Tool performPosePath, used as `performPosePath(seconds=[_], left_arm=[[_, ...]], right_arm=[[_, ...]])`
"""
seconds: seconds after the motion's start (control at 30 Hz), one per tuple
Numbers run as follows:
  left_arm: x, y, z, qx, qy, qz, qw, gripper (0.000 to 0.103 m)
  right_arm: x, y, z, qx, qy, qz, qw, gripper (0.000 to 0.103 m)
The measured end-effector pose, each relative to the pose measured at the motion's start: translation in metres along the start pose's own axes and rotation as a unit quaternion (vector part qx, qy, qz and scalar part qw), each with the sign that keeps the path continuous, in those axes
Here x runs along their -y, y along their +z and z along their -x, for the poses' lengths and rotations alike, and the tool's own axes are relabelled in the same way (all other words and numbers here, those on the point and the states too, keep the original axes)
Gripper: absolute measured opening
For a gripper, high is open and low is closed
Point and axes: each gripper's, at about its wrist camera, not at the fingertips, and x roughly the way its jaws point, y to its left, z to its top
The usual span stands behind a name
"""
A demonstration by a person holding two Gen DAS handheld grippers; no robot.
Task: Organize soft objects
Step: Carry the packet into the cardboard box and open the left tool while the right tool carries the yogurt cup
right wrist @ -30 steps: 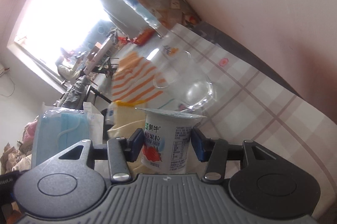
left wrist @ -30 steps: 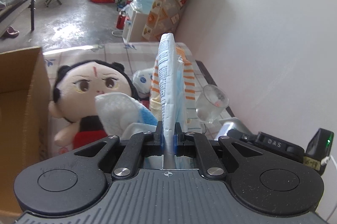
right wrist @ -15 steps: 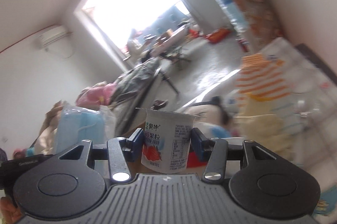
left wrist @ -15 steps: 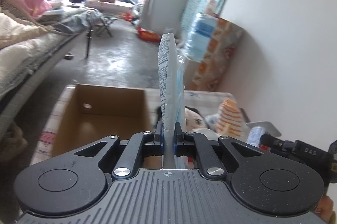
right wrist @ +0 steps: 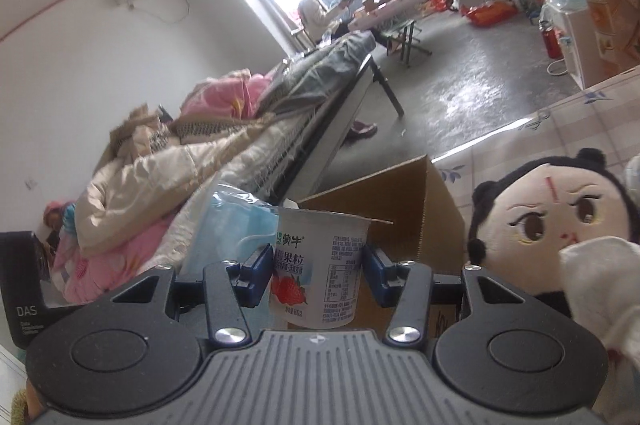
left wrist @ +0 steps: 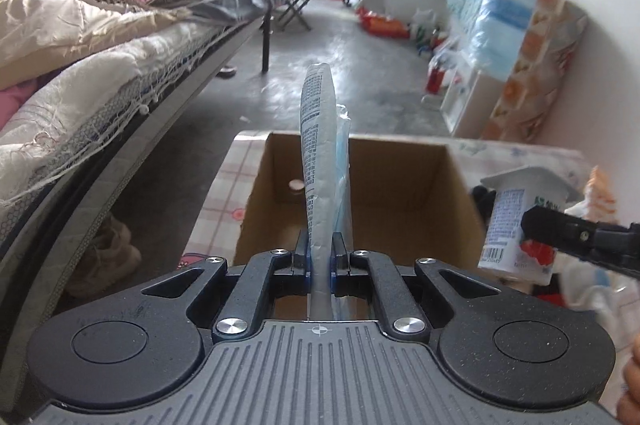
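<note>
Above the open cardboard box (left wrist: 404, 185) I have the left gripper (left wrist: 320, 257) clenched on a pack of masks (left wrist: 320, 145), while to its right my right gripper (right wrist: 318, 265) grasps a yogurt cup (right wrist: 320, 265) near the doll (right wrist: 560, 221).

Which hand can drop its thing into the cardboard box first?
Probably the left. The left gripper, shut on the pack of face masks, points straight into the open cardboard box. The right gripper, holding the yogurt cup, sits beside the box.
</note>
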Motion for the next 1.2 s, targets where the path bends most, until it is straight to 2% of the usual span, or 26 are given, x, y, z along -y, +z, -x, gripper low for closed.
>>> performPosePath(seconds=[0.13,0.3,0.5,0.6,0.8,0.97,1.03,1.13,1.2], left_arm=[[0.001,-0.005,-0.024,-0.027,0.031,-0.024,0.9989,0.006],[-0.002,-0.006,-0.048,-0.049,0.068,-0.049,0.9953,0.007],[-0.008,-0.01,-0.065,-0.07,0.088,-0.04,0.9929,0.009],[-0.013,-0.012,-0.068,-0.074,0.086,-0.029,0.9931,0.011],[-0.022,-0.012,-0.059,-0.059,0.078,-0.017,0.9951,0.014],[-0.026,-0.009,-0.042,-0.032,0.067,-0.013,0.9972,0.015],[-0.025,-0.008,-0.034,-0.013,0.075,-0.015,0.997,0.02],[-0.022,-0.009,-0.021,0.02,0.102,-0.035,0.994,0.02],[-0.026,-0.008,-0.011,0.036,0.1,-0.032,0.9938,0.02]], right_arm=[[-0.006,-0.003,-0.028,-0.02,-0.013,0.025,0.999,0.053],[-0.007,-0.004,-0.044,-0.026,-0.021,0.04,0.999,0.053],[-0.004,-0.002,-0.044,-0.021,-0.024,0.055,0.998,0.053],[-0.003,-0.001,-0.046,-0.024,-0.024,0.06,0.998,0.053],[-0.006,0.0,-0.049,-0.03,-0.024,0.064,0.997,0.053],[-0.011,0.0,-0.049,-0.033,-0.026,0.069,0.997,0.053],[-0.014,0.001,-0.049,-0.034,-0.028,0.072,0.996,0.053],[-0.018,0.001,-0.049,-0.037,-0.028,0.076,0.996,0.053],[-0.023,0.003,-0.052,-0.042,-0.028,0.079,0.996,0.053]])
